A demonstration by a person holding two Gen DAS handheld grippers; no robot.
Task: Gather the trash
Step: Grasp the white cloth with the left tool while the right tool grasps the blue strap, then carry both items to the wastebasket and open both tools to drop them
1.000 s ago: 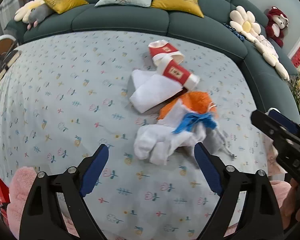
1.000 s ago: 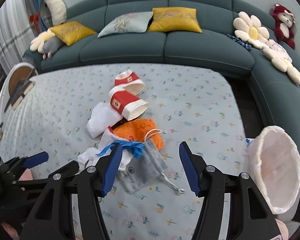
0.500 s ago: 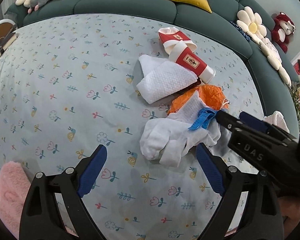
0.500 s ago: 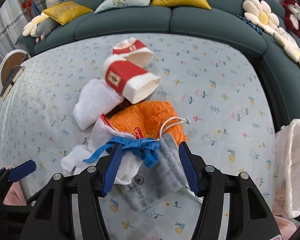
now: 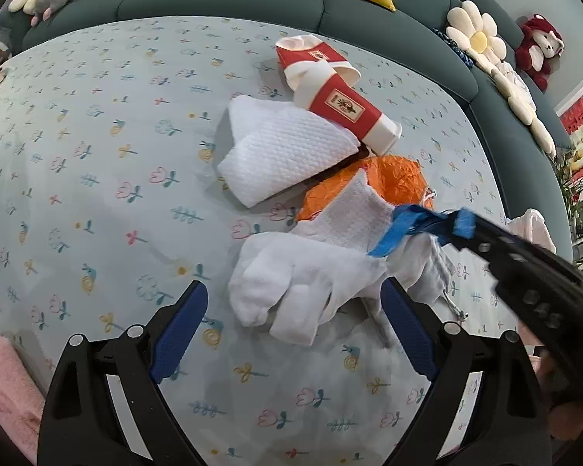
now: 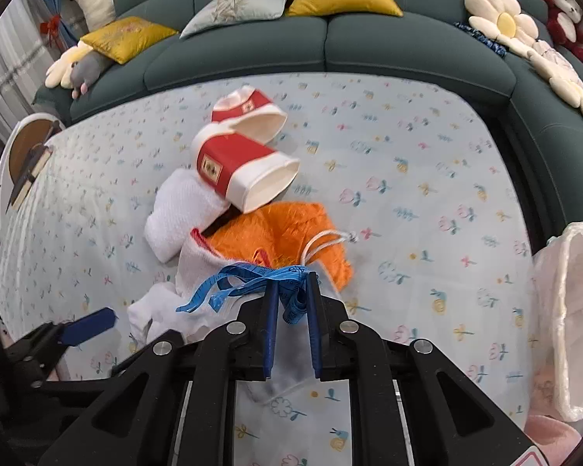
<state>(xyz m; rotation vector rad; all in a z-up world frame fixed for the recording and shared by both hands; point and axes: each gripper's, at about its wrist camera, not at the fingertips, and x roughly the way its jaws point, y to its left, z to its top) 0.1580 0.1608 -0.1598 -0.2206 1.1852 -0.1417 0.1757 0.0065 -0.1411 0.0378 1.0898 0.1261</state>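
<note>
A trash pile lies on the flowered tablecloth [image 5: 97, 155]: two red-and-white paper cups [image 6: 237, 167], a folded white towel [image 5: 287, 151], an orange bag [image 6: 276, 229], crumpled white cloth [image 5: 291, 283] and a blue tape measure [image 6: 233, 277]. My right gripper [image 6: 291, 277] is closing, its narrow jaws pinching a bunch of the blue tape measure at their tips. In the left wrist view it reaches in from the right onto the tape [image 5: 404, 225]. My left gripper [image 5: 293, 291] stands open just above the white cloth, which lies between its fingers untouched.
A white plastic bag [image 6: 571, 318] stands open at the table's right edge. A dark green sofa [image 6: 330, 46] with cushions and plush toys curves round the far side. Something pink and fluffy [image 5: 4, 380] sits at the near left corner.
Both grippers have come down closer to the pile. The right jaws have gone from wide open to nearly shut around the blue tape measure. The left jaws stay open.
</note>
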